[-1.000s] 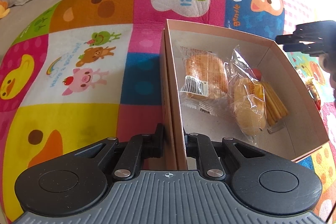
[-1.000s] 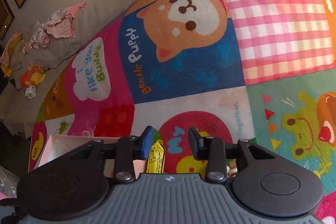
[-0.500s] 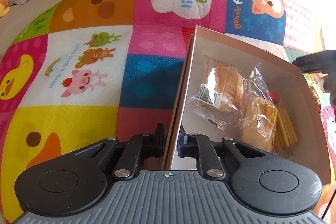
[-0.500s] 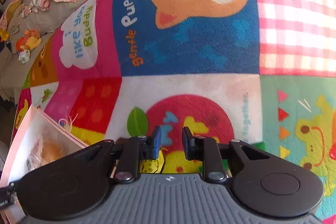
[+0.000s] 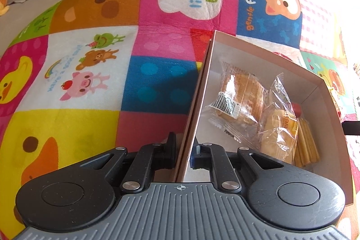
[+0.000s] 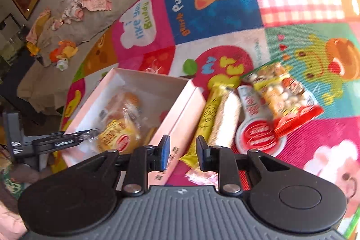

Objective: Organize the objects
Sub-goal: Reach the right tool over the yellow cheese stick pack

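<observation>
Pink box (image 5: pixel 333 105) wall pinched by left claw (image 5: pixel 182 150), turned since earlier, right claw (image 6: pixel 181 153) shut, empty.

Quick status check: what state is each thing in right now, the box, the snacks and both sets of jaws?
Pink box: open-topped, side wall pinched by the left jaws.
Left gripper: shut on the box wall.
Right gripper: jaws shut, nothing held.
Two wrapped buns: lying in the box, sealed.
Yellow bar: on the mat, outside the box.
Red-and-green snack bag: on the mat, sealed.

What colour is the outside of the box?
Pale pink box, seen best in the right wrist view.
</observation>
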A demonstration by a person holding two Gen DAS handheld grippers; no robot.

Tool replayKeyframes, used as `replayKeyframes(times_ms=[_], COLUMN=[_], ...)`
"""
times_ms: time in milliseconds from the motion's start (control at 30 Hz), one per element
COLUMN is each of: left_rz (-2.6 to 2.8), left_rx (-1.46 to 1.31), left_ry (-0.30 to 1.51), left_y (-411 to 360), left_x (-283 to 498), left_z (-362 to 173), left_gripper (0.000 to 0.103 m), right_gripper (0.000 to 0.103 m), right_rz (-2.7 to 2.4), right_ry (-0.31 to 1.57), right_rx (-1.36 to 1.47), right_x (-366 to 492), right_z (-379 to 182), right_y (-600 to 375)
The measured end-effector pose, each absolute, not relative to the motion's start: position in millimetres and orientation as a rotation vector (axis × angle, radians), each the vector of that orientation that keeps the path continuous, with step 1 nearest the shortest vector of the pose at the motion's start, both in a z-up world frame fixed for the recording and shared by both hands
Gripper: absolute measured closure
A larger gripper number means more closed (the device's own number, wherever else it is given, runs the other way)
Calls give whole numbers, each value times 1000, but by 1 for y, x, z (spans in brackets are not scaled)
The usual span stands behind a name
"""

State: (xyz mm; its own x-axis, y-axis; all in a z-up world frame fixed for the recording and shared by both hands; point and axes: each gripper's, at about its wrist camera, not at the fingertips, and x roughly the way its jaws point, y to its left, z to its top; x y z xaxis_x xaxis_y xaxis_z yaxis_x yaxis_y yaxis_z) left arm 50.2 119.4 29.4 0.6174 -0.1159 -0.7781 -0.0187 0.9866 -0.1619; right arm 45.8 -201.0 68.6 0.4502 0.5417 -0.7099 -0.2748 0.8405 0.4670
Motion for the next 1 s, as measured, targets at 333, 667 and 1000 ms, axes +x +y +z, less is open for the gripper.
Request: replayKeyframes(times_ms=[333,667,1000], left_rz=[-31,-39,-42], left_rx=[-196,-200,-188], left_ry=[906,897,899], left_y=[128,129,128], left_x=[47,47,47], left_z=[31,29,30], left_gripper=[87,87,87], right_gripper=[96,74,75], right_rz=[453,312,328], right_ry=[916,854,874], right_rx=[266,-18,-162], right_x=[93,72,55], right_z=[69,48,39], right_y=[-161,-164,-146])
